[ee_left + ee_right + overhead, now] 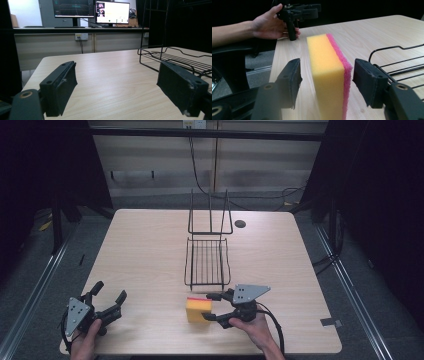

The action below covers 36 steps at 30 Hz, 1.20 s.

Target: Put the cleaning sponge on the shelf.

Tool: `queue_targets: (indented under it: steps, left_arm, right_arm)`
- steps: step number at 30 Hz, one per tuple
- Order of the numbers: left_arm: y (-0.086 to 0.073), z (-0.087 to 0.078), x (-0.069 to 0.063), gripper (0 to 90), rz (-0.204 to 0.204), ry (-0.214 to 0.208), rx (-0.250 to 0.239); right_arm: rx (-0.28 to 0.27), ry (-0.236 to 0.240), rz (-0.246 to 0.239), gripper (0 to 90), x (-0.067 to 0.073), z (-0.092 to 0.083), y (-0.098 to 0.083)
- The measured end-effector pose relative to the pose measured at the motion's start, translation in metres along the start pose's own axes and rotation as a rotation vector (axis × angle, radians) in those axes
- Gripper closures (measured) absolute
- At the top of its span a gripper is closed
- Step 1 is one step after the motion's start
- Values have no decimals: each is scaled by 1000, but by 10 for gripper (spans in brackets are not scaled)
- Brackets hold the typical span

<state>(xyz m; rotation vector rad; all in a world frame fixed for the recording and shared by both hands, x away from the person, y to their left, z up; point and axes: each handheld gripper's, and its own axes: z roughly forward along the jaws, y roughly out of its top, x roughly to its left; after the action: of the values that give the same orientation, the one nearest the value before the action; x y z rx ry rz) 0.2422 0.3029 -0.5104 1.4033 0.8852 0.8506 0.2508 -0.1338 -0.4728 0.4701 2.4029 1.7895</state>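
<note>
A yellow sponge (pixel 198 310) with a pink scouring layer stands on edge near the table's front edge. In the right gripper view the sponge (pixel 325 72) sits between the two black jaws of my right gripper (pixel 327 65). A gap shows beside the left jaw, and the right jaw is almost against the pink side. In the high view my right gripper (pixel 206 306) reaches the sponge from the right. My left gripper (pixel 111 290) rests open at the front left corner. Nothing is between its jaws (pixel 117 65).
A black wire rack (pixel 207 262) lies in the middle of the wooden table (pixel 145 250), its upright back toward the far side, just beyond the sponge. A cable hole (pixel 240 224) is at the back. Monitors (pixel 91 8) stand past the table.
</note>
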Motion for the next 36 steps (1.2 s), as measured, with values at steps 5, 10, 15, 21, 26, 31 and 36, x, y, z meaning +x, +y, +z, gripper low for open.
queue_targets:
  steps: [5,10,15,21,26,31,36]
  left_arm:
    - [0,0,0,155,0,0,0]
    - [0,0,0,155,0,0,0]
    - [0,0,0,155,0,0,0]
    - [0,0,0,155,0,0,0]
    - [0,0,0,155,0,-1,0]
    - [0,0,0,155,0,-2,0]
    - [0,0,0,155,0,-2,0]
  right_arm:
    - [6,9,4,430,-2,3,-2]
    - [8,17,-1,463,-3,5,-2]
    - [12,25,1,519,-4,8,-2]
    - [12,38,-6,587,-5,9,-1]
    - [7,52,-9,598,-5,10,-1]
    - [1,51,-16,602,-5,7,1]
    - [-9,44,-18,603,-6,3,2]
